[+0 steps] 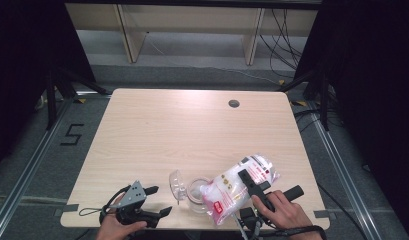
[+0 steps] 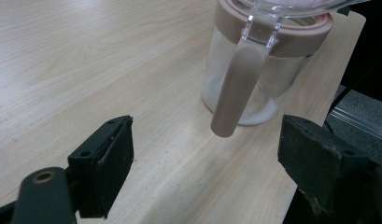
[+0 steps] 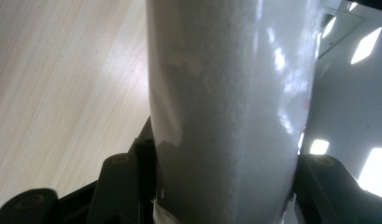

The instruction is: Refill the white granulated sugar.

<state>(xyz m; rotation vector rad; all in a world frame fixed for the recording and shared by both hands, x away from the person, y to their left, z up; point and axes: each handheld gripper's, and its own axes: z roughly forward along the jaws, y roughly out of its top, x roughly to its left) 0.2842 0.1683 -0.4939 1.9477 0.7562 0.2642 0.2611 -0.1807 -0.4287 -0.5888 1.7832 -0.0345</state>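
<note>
Sitting near the front edge of the table (image 1: 157, 125), the glass jar (image 1: 197, 196) has its clear lid (image 1: 177, 185) flipped open to the left. The right gripper (image 1: 255, 186) has its jaws clamped around a plastic bag (image 1: 237, 187) of white grains, tilted mouth-down onto the jar, so the jar's opening is mostly hidden. The bag's print is too blurry to read. The left gripper (image 1: 159, 201) sits just left of the jar, jaws spread wide and holding nothing. Its own view cuts off the jar's top above the pinkish collar (image 2: 272, 35); the handle (image 2: 237, 84) hangs between the jaws.
</note>
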